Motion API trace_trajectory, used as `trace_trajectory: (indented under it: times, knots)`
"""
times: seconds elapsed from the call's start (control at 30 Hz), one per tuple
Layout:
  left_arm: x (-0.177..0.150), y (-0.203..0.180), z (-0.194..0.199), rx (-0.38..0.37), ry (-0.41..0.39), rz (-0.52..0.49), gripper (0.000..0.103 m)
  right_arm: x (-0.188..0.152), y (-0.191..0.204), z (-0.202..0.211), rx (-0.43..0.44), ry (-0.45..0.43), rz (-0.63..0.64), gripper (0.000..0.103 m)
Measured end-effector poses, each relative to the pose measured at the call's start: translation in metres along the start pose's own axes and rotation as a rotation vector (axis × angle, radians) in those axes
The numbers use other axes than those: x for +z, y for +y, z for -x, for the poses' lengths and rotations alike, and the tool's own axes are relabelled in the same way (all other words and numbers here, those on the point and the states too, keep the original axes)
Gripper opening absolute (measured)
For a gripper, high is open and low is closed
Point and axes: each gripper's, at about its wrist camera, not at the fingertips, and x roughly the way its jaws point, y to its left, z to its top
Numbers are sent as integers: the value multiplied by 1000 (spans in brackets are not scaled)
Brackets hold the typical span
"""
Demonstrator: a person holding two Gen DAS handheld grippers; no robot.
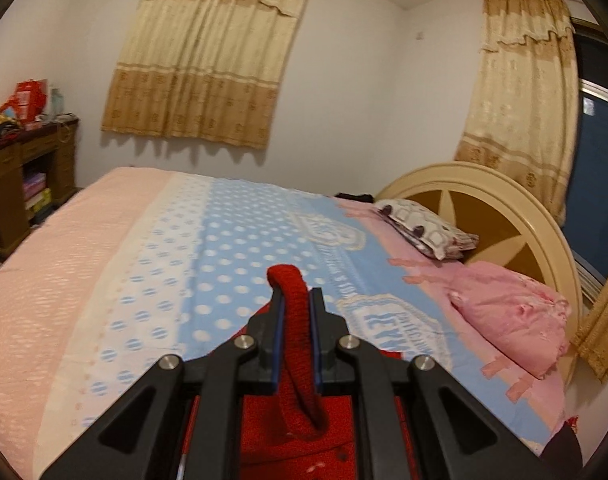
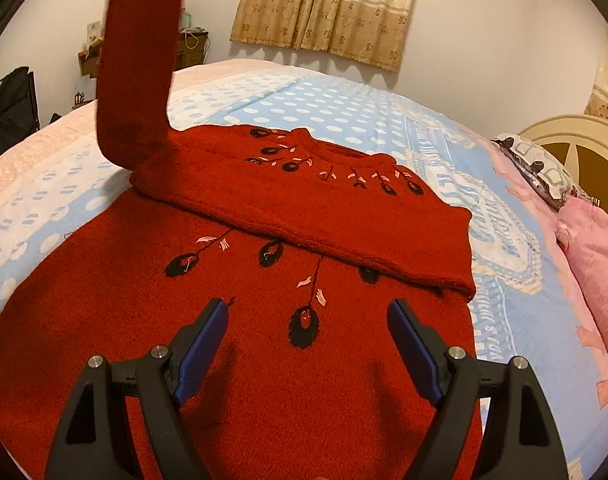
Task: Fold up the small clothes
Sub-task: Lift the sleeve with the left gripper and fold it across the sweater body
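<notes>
The left gripper pinches the ribbed cuff of a red knit sweater, lifting its sleeve. The sweater lies flat on the polka-dot bedspread, the right gripper spread wide above it.

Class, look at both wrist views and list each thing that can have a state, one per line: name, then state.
Left hand-held gripper: shut on the sleeve.
Right hand-held gripper: open, empty, over the sweater.
Sweater: spread flat on the bed, one sleeve folded across the chest.
Sleeve: lifted up off the bed.
Curtain: drawn closed.
Bed: covered with a dotted sheet.
</notes>
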Motion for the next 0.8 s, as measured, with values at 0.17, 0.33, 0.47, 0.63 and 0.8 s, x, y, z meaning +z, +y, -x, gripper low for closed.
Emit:
trace_trajectory:
  times: [0.17, 0.33, 0.47, 0.63, 0.8]
  knots:
    - [1, -35, -30, -46, 29, -33, 11, -1, -4, 1, 15, -2, -29, 82]
    - [-8, -64, -67, -79, 89, -49, 11, -3, -6, -1, 26, 8, -46, 82]
    - [-23, -83, -97, -80, 140, -75, 11, -5, -7, -3, 35, 17, -53, 82]
    - [-54, -95, -139, -48, 215, -98, 11, -7, -8, -6, 48, 37, -63, 83]
    - [-95, -105, -178, -27, 329, -119, 12, -8, -9, -10, 58, 56, -69, 83]
